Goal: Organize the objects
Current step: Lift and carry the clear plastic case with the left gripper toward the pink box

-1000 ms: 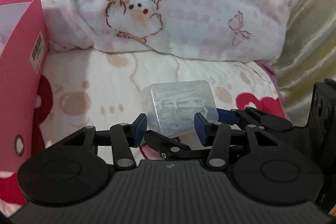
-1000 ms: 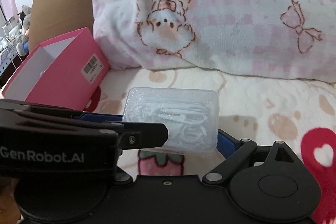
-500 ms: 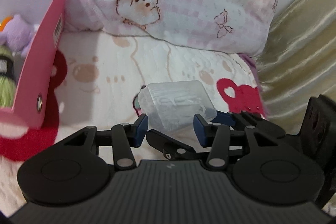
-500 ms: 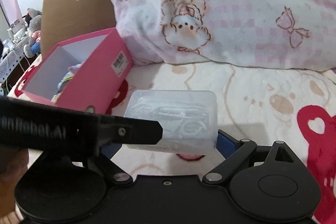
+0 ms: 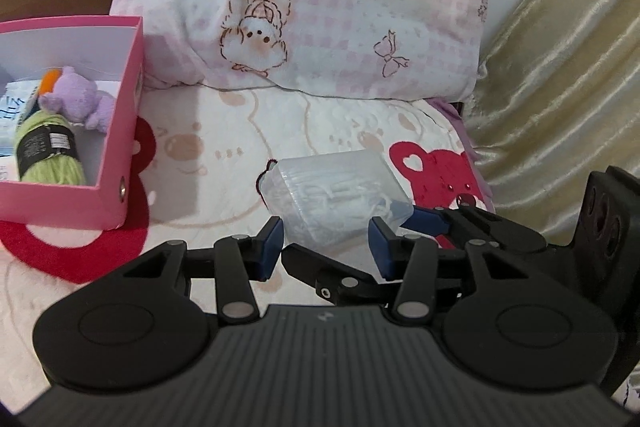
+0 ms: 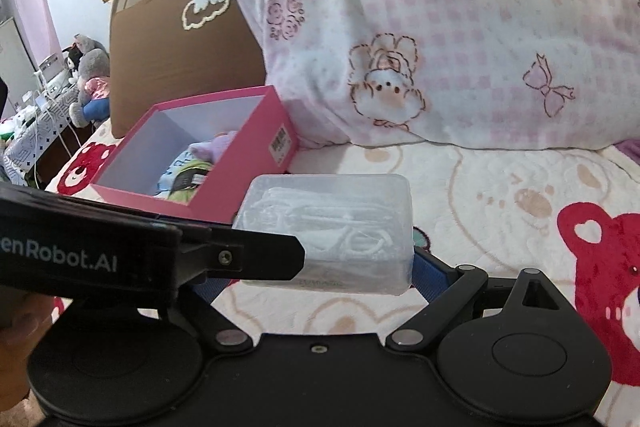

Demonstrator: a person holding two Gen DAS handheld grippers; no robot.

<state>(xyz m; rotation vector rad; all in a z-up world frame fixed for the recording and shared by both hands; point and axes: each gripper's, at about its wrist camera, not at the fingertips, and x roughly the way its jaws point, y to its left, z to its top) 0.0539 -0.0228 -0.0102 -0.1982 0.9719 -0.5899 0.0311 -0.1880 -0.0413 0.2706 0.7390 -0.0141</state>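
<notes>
- The right gripper [image 6: 320, 267] is clamped on a clear plastic box [image 6: 332, 223] full of white bits (what they are is too blurred to tell); its blue pads [image 6: 430, 273] press against the box's sides, and the box hangs clear of the blanket.
- The left gripper [image 5: 326, 241] stands partly open with nothing between its pads [image 5: 271, 241]; the box sits just past them, gripped from the right by the other tool.
- Below lies a cream bear-print blanket [image 5: 224, 147].
- To the left, well apart from the box, an open pink box [image 5: 120, 155] holds a green yarn skein [image 5: 50, 151] and a purple plush toy [image 5: 78, 95].
- Behind everything leans a pink checked pillow [image 6: 460, 27].
</notes>
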